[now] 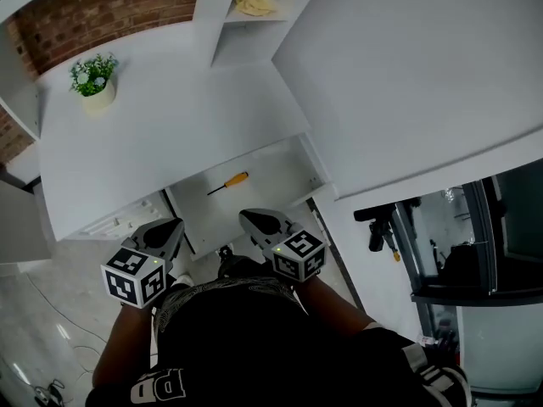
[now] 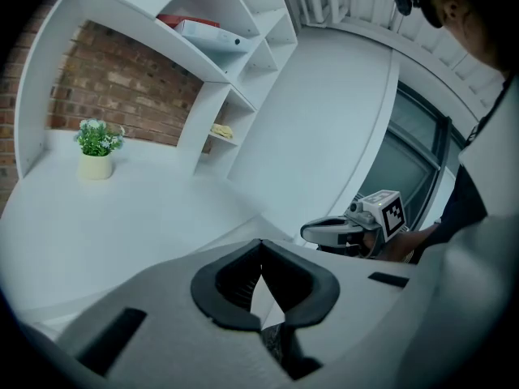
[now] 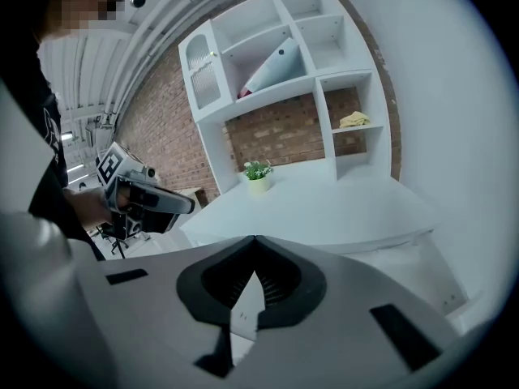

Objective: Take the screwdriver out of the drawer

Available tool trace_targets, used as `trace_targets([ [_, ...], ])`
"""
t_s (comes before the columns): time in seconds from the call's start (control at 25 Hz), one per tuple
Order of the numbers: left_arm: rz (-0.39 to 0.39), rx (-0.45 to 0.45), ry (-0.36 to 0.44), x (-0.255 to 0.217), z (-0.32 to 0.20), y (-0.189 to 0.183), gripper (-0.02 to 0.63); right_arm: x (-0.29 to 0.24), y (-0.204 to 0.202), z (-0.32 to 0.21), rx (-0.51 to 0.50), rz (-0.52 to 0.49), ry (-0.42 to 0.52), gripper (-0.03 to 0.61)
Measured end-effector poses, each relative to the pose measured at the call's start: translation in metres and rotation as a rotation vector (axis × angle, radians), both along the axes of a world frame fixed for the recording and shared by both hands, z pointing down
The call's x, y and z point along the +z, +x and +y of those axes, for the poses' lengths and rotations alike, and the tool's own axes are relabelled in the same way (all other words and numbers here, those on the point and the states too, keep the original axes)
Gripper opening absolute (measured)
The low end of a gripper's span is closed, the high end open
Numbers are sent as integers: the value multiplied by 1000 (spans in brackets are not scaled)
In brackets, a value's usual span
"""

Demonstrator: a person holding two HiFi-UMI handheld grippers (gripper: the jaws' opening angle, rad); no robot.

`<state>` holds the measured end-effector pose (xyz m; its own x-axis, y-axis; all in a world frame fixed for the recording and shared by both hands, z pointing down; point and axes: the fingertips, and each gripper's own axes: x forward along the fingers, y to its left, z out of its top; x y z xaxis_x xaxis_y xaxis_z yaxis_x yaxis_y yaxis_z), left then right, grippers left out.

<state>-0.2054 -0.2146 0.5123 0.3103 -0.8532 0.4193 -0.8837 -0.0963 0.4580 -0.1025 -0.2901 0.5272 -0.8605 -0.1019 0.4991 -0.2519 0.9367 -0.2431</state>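
Note:
A screwdriver [image 1: 229,181] with an orange handle and dark shaft lies slantwise in the open white drawer [image 1: 284,164] under the desk top. Both grippers hang close to my body, short of the drawer's front edge. The left gripper [image 1: 172,227] is below and left of the screwdriver, and the right gripper [image 1: 249,218] is just below it. Neither touches it. In the left gripper view its jaws [image 2: 261,246] meet at the tips with nothing between them. The right gripper [image 3: 255,242] looks the same in its own view. The screwdriver shows in neither gripper view.
The white desk top [image 1: 170,117] carries a small potted plant [image 1: 93,76] at the back left. A yellow cloth [image 1: 254,3] lies on a shelf behind. A big white panel [image 1: 407,75] stands at the right, with a black stand [image 1: 379,225] and glass cabinet [image 1: 501,261] beyond.

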Motion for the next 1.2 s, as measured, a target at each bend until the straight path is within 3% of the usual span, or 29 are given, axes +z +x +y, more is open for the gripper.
trace_targets([
  [0.24,55,-96,-24,18,-26,-6,15,39,-3,-37,-119,118,65,6],
  [0.52,53,-190,-97,45,-35,-6,15,79,-5,-71,-270,237,137,6],
  [0.84,49,-304,-114,56,-47,2,15,143,-2,-95,-494,389,227,6],
  [1.0,23,-353,-129,62,-51,5,15,164,-6,-106,-592,433,298,8],
  [1.2,9,-402,-156,68,-46,13,15,203,-8,-119,-777,530,471,8],
])
